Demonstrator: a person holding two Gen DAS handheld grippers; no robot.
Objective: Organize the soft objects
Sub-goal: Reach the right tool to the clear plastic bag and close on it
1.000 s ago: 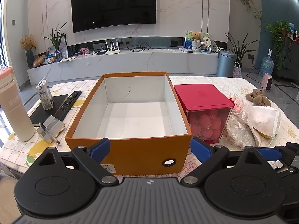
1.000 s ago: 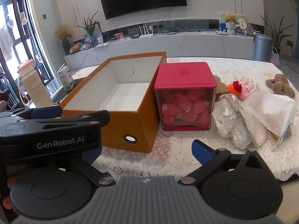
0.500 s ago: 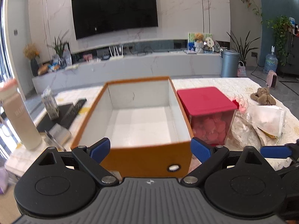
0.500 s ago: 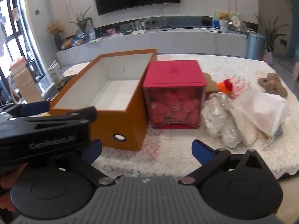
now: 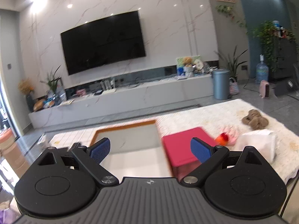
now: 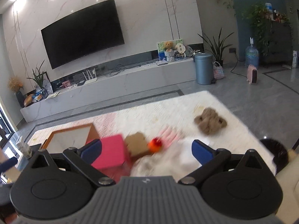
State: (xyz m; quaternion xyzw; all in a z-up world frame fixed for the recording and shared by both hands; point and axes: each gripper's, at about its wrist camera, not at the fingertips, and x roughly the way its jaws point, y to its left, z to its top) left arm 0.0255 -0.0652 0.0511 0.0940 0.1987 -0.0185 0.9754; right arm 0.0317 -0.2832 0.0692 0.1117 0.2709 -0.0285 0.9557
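An open orange box (image 5: 119,128) with a white inside sits on the table; it also shows in the right wrist view (image 6: 74,130). A red-lidded clear box (image 5: 185,145) (image 6: 110,153) stands to its right. Soft things lie further right: a brown plush (image 5: 254,120) (image 6: 210,122), a small orange and pink toy (image 5: 223,138) (image 6: 156,145), a tan soft piece (image 6: 137,146) and white bags (image 5: 257,145) (image 6: 168,160). My left gripper (image 5: 150,150) is open and empty above the box. My right gripper (image 6: 147,150) is open and empty above the soft things.
A pale bottle with an orange cap (image 5: 9,147) stands at the table's left edge. The lace tablecloth (image 6: 168,110) ends at the far and right edges, with floor beyond. A dark fuzzy object (image 6: 278,155) lies at the near right. Both views are motion-blurred.
Both grippers have risen and tilted up, so the table sits lower in each view. The right gripper has also swung right toward the soft things. Both stay open.
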